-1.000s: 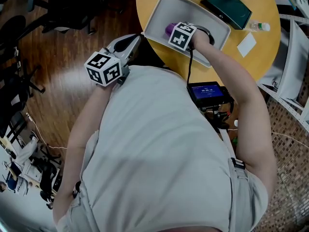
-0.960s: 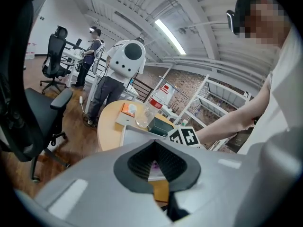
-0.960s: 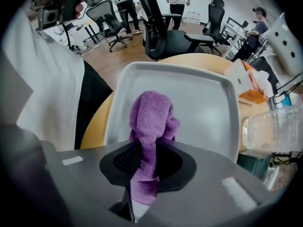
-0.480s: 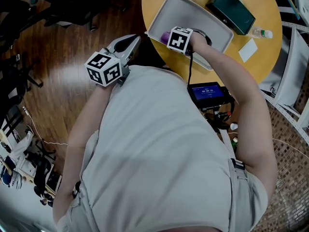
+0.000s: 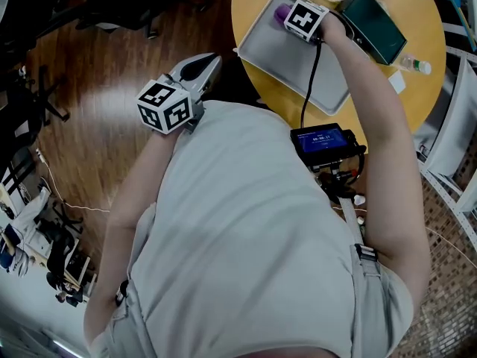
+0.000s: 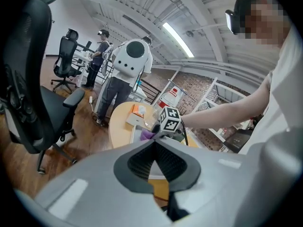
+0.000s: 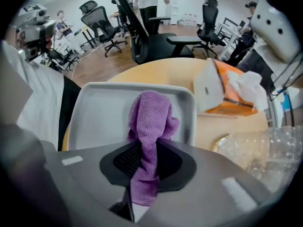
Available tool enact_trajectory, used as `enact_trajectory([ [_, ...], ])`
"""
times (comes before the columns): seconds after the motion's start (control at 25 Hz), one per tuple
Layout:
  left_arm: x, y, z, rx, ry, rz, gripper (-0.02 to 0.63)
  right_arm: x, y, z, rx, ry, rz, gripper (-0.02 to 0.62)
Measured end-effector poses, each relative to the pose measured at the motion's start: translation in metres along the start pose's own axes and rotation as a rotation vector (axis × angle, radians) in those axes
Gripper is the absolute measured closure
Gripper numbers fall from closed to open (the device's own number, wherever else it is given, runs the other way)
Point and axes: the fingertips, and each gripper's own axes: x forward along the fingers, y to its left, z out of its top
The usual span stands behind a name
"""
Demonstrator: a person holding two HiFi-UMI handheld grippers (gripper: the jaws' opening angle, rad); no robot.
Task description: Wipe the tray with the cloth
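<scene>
A grey rectangular tray (image 5: 294, 62) lies on the round yellow table (image 5: 417, 21). My right gripper (image 5: 287, 13) points down at the tray's far corner, shut on a purple cloth (image 7: 149, 122) that hangs from its jaws onto the tray (image 7: 102, 115). In the head view the cloth (image 5: 282, 13) shows as a purple bit beside the marker cube. My left gripper (image 5: 209, 64) hovers off the table's near-left edge, jaws closed together with nothing between them (image 6: 154, 145). From it I see the tray (image 6: 137, 134) and cloth (image 6: 147, 135) in the distance.
On the table beyond the tray are a tissue pack (image 7: 227, 91), a crumpled clear plastic bottle (image 7: 258, 148), a dark green case (image 5: 373, 24), a small bottle (image 5: 417, 66) and a white card (image 5: 397, 82). Office chairs (image 7: 151, 37) and people (image 6: 120, 79) stand around on the wooden floor.
My right gripper has dragged the purple cloth from the tray's near part to its far corner. The left gripper stays in place.
</scene>
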Motion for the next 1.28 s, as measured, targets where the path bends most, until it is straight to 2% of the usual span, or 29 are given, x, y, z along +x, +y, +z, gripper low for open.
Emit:
enact_trajectory([
  [0.08, 0.000, 0.000, -0.002, -0.002, -0.001, 0.011, 0.606, -0.002, -0.020, 0.000, 0.054, -0.007, -0.039, 0.522],
  [0.16, -0.005, -0.002, -0.005, -0.006, -0.005, 0.022, 0.606, -0.008, -0.029, -0.005, 0.085, 0.032, -0.074, 0.520],
  [0.32, -0.010, 0.002, -0.005, -0.019, -0.011, 0.038, 0.606, -0.006, -0.039, 0.006, 0.063, 0.043, -0.071, 0.520],
  [0.48, -0.012, 0.005, -0.005, -0.024, -0.013, 0.046, 0.606, -0.012, -0.045, 0.000, 0.115, 0.110, -0.084, 0.520],
  [0.64, -0.013, -0.001, -0.007, -0.020, -0.007, 0.045, 0.606, -0.024, -0.048, -0.006, 0.144, 0.166, -0.138, 0.520],
  [0.76, -0.012, -0.008, -0.007, -0.011, -0.002, 0.040, 0.606, -0.029, -0.046, 0.001, 0.132, 0.162, -0.164, 0.520],
  [0.92, -0.013, -0.007, -0.007, -0.007, -0.001, 0.044, 0.606, -0.023, -0.046, 0.015, 0.073, 0.177, -0.212, 0.520],
  [1.0, -0.016, -0.007, -0.006, -0.007, -0.006, 0.051, 0.606, -0.022, -0.045, 0.019, 0.009, 0.187, -0.240, 0.522],
  [1.08, -0.019, -0.007, -0.007, -0.011, -0.008, 0.054, 0.606, -0.017, -0.043, 0.030, -0.066, 0.148, -0.269, 0.523],
  [1.28, -0.018, -0.007, -0.008, -0.014, -0.013, 0.042, 0.606, -0.005, -0.008, 0.046, -0.174, 0.121, -0.286, 0.523],
])
